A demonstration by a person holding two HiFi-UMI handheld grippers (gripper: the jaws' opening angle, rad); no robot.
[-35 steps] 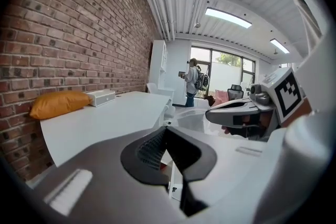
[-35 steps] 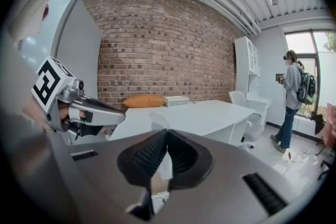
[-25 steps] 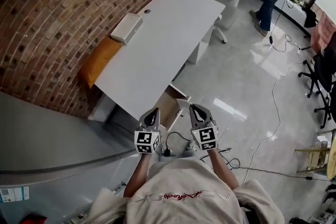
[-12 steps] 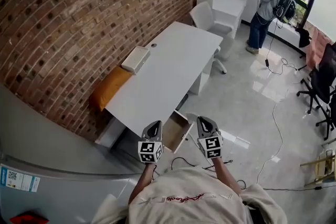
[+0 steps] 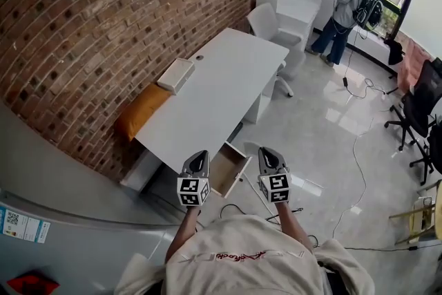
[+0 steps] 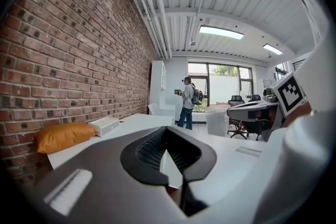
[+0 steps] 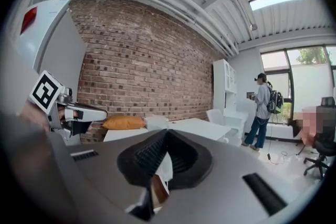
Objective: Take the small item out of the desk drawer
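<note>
The white desk stands along the brick wall, and its drawer is pulled open at the near end. The drawer's brown inside shows no small item from here. My left gripper and right gripper hang side by side in the air in front of the drawer, one on each side of it and touching nothing. In the left gripper view the left gripper is shut with nothing between its jaws. The right gripper is shut and empty too.
An orange cushion and a white box lie on the desk's wall side. A white chair stands at the far end. A person stands at the back. Cables cross the floor, and black office chairs stand at the right.
The head view has pulled back and tilted up, so the desk and drawer sit further from me. Both grippers stay shut and level. The drawer stays open.
</note>
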